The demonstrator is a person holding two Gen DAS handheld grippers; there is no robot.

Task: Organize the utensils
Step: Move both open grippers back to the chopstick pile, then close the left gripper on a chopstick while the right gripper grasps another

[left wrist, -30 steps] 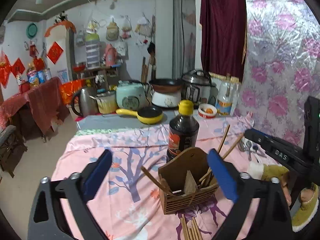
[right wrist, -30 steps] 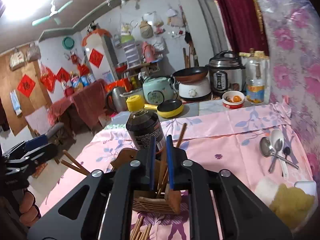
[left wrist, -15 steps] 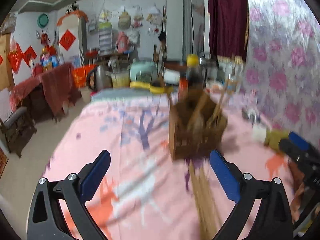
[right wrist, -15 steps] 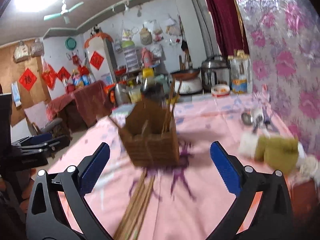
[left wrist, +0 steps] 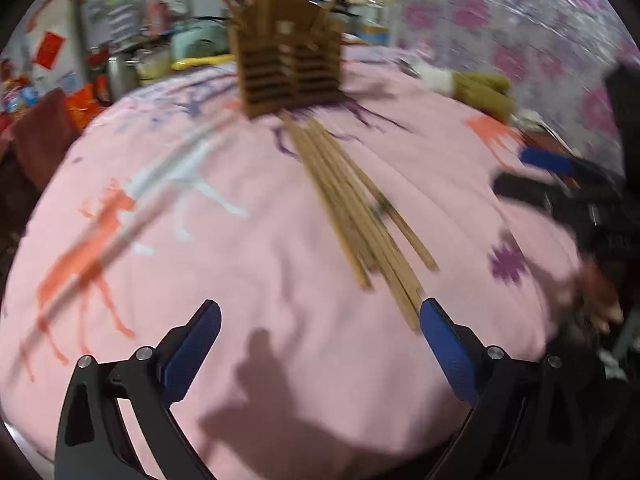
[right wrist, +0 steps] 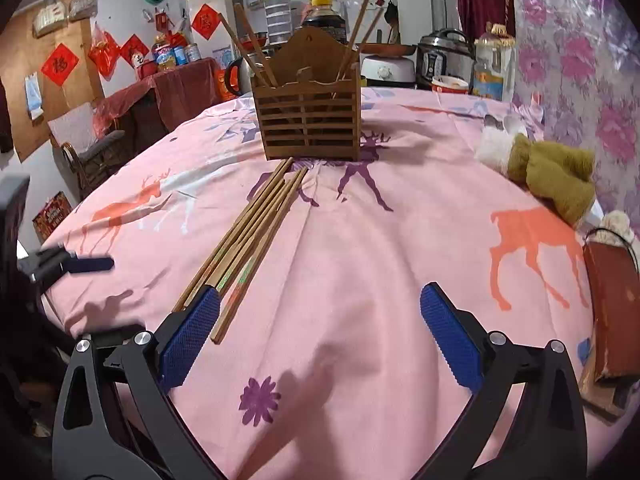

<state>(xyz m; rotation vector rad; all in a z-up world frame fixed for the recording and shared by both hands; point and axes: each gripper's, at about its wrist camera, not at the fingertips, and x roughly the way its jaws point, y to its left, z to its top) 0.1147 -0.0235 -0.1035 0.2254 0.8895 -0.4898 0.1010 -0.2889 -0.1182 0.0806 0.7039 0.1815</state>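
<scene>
Both grippers backed off — chopsticks (right wrist: 256, 232) (unlabelled) lie before holder (right wrist: 310, 128).

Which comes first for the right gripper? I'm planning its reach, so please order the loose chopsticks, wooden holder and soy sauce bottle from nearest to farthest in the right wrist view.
1. Loose chopsticks: on the cloth, their near ends beside the left finger of the right gripper.
2. Wooden holder: straight ahead, past the chopsticks' far tips.
3. Soy sauce bottle: behind the holder, mostly hidden.
</scene>
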